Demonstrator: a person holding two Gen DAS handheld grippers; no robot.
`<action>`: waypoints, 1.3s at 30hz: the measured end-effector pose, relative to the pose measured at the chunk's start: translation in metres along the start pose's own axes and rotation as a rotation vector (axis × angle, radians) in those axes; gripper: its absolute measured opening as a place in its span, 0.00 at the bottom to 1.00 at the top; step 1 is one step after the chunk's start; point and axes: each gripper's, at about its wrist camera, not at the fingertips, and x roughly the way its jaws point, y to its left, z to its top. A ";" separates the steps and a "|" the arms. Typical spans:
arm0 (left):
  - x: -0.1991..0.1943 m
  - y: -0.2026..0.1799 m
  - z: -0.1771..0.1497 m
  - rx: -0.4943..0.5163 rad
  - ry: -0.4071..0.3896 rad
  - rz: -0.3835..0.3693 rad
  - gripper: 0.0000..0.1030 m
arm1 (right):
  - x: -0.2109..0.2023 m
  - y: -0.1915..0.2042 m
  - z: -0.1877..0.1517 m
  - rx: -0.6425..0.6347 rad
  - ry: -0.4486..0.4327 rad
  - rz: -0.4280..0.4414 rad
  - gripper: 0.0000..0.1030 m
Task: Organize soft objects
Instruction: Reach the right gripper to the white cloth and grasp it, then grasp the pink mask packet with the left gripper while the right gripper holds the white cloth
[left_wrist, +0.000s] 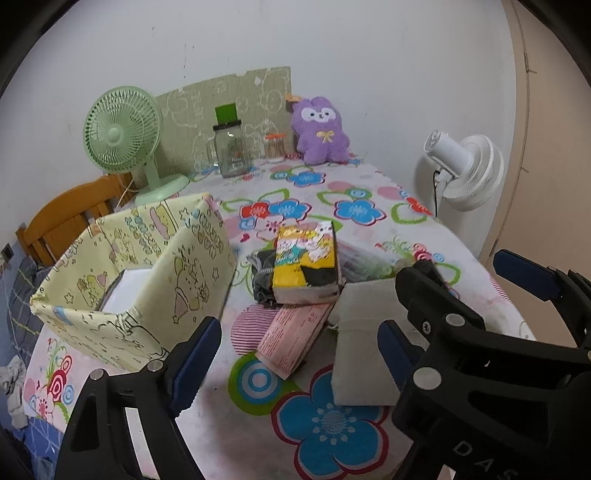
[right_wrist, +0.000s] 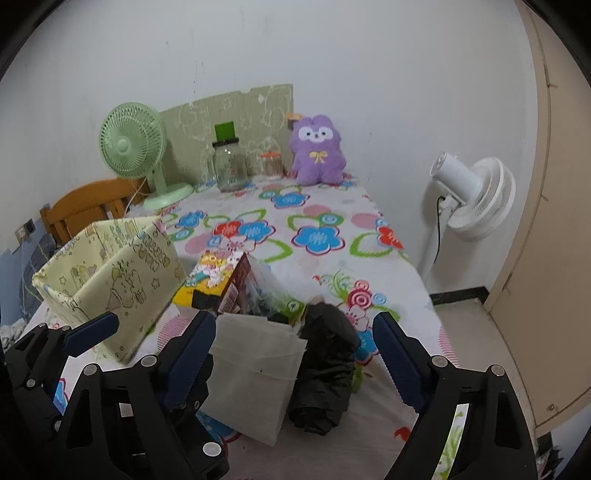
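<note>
Directly ahead of the wide-open, empty right claw lies the white pouch, long axis running away from it, nearer than to the equally open, empty left claw.

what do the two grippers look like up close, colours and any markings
Both match: the left gripper and right gripper have black plastic scissor-style linkage frames with triangular cut-outs, joined by round silver rivets. Their fingers carry dark blue pads with serrated edges. In the left wrist view, raised letters "DAS" show on the right gripper's frame. No cables or sleeves are visible.
</note>
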 end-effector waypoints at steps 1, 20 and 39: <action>0.002 0.001 -0.001 -0.001 0.007 0.004 0.84 | 0.003 0.000 -0.001 0.002 0.006 0.001 0.85; 0.028 0.009 -0.015 -0.009 0.066 -0.026 0.83 | 0.038 0.016 -0.017 -0.008 0.145 0.036 0.49; 0.015 0.008 0.006 -0.008 0.001 -0.011 0.83 | 0.022 0.012 0.005 -0.023 0.091 0.039 0.10</action>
